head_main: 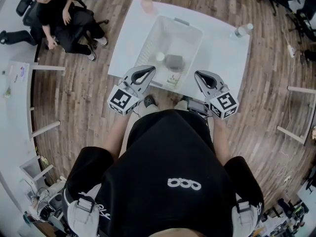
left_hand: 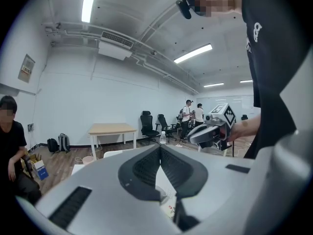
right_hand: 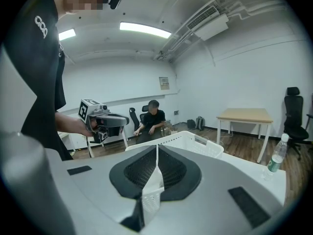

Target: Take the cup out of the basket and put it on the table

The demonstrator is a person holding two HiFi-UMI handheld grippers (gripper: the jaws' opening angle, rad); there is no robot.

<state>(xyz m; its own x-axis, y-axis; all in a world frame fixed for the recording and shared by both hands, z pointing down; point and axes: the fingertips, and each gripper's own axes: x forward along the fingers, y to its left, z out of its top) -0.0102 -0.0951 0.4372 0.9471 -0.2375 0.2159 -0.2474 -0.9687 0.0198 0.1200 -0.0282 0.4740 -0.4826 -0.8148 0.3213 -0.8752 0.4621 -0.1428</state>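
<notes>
A white slatted basket stands on the white table. Inside it lie a grey cup, a small white round thing and a green-and-white packet. My left gripper hovers at the basket's near left corner, shut and empty. At the near right corner my right gripper is also shut with nothing held. In the left gripper view the jaws meet at their tips. The right gripper view shows its tips together, with the basket just beyond.
A pale cup stands at the table's far edge and a water bottle at its far right corner. A person sits in a chair at far left. Office chairs stand at far right. White frames flank both sides.
</notes>
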